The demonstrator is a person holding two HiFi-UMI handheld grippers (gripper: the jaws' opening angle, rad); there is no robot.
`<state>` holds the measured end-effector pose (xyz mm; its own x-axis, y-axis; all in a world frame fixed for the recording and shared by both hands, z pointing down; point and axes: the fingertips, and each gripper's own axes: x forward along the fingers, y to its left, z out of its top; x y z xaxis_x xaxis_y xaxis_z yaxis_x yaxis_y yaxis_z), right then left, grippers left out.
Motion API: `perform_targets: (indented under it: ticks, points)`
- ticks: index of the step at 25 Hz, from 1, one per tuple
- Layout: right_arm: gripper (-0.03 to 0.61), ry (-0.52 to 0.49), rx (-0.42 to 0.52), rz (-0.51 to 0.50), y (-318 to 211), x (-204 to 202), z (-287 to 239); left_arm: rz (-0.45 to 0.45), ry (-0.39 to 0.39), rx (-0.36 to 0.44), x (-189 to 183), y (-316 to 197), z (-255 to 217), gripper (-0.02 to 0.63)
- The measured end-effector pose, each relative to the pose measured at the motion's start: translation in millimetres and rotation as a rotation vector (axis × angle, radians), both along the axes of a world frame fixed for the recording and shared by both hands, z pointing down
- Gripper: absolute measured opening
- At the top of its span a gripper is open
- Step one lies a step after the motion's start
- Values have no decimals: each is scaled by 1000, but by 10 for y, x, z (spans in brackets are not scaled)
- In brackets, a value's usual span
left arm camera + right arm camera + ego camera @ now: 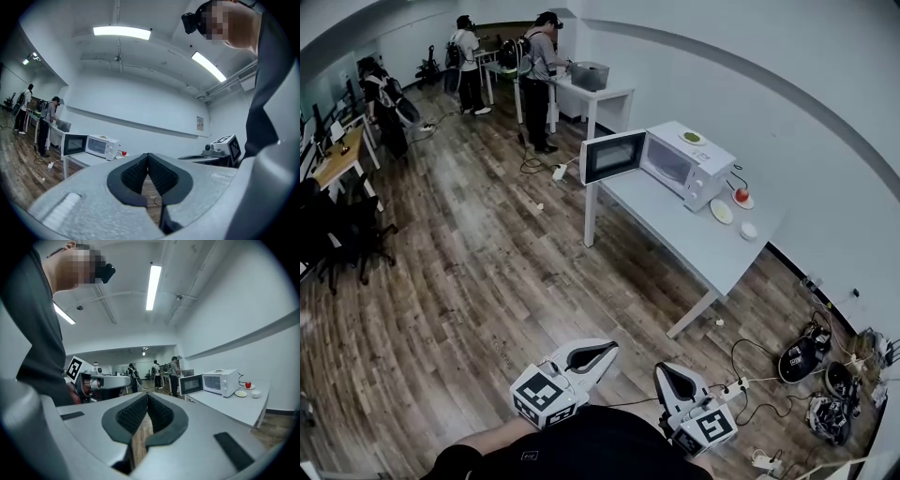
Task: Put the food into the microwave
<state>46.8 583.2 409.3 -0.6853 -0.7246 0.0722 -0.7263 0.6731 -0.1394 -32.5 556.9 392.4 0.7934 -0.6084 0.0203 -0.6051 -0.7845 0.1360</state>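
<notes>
left gripper point(148, 159) and right gripper point(146, 399) closed, empty; red round food point(741, 194) on small white saucer point(749, 202) looks light, slippery: pinch its sides.

This looks like an open-plan office or lab room: a white microwave point(680, 161) sits on a plain white worktop point(684, 234) against a bare wall, above a wood-look floor point(469, 281). Beyond the microwave, people point(539, 80) with backpacks stand at more white worktops. To its left are desks point(337, 159) with office chairs point(352, 234), to its right lies a heap of cables point(825, 412), and strip lights point(122, 32) line the ceiling.
</notes>
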Motion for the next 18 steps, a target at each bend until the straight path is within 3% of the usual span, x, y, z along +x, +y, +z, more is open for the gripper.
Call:
perform_targets:
  ticks: [9,18]
  points:
    - [17,-11,41,6,-151,-584,5,9,-4,-19,-609,-103,89,8]
    - [17,-9,-5,-18,-466,-698,199,11,9,-47,-660,-436,199,8]
